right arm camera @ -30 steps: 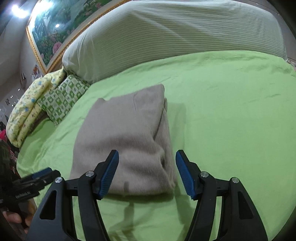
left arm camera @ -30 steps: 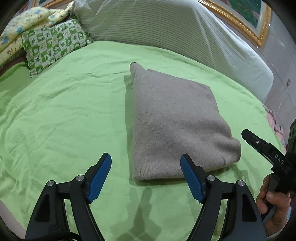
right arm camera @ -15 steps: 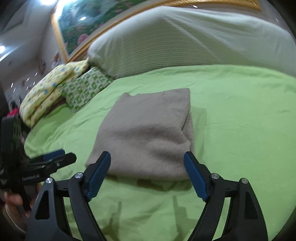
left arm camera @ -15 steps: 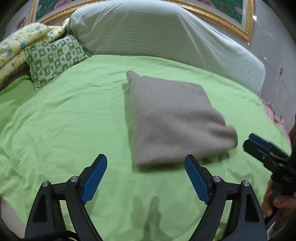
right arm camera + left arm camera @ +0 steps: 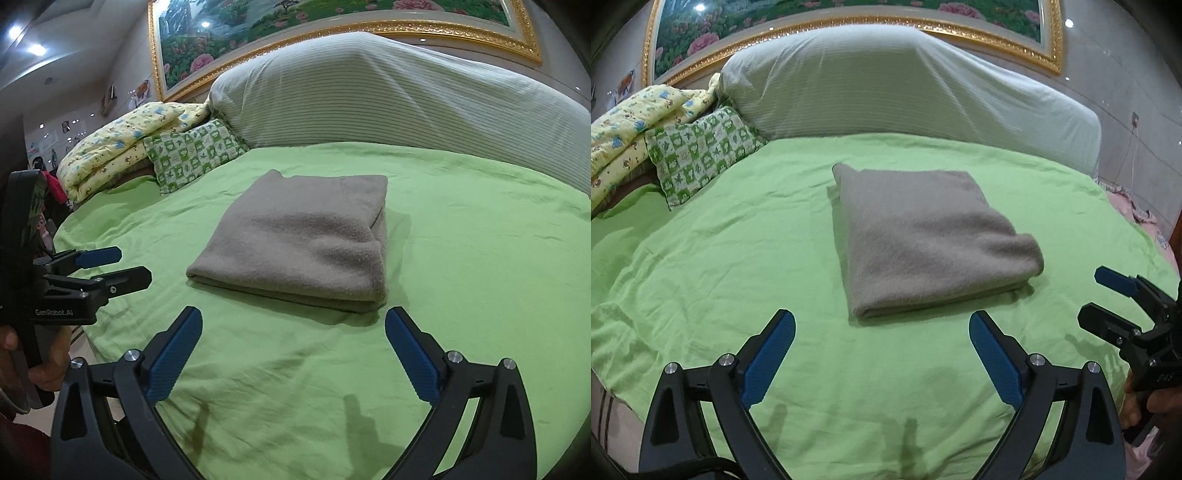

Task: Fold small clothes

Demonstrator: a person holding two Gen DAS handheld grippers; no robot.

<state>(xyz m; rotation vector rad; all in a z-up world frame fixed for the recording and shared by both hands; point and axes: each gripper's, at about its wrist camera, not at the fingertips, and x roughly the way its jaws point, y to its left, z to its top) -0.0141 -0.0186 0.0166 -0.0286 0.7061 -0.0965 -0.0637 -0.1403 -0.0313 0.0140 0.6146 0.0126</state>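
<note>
Grey fleecy garment folded into a thick, tidy rectangle, lying mid-bed on the light green sheet; judged essentially finished (no loose sleeve or edge showing); left gripper and right gripper short of it, jaws opening wide, nothing between; perhaps only stowing left.

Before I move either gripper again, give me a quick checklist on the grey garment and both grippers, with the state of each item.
1. Grey garment folded into a compact rectangle: ok.
2. Garment lying flat on the green sheet, away from the checked pillow: ok.
3. Left gripper clear of the garment, jaws opening, nothing between them: ok.
4. Right gripper clear of the garment, jaws opening, nothing between them: ok.
5. Layers even along the side edge: cannot tell; a lower layer shows there in the right wrist view.
6. Another garment to fold: cannot tell, none in view.
</note>
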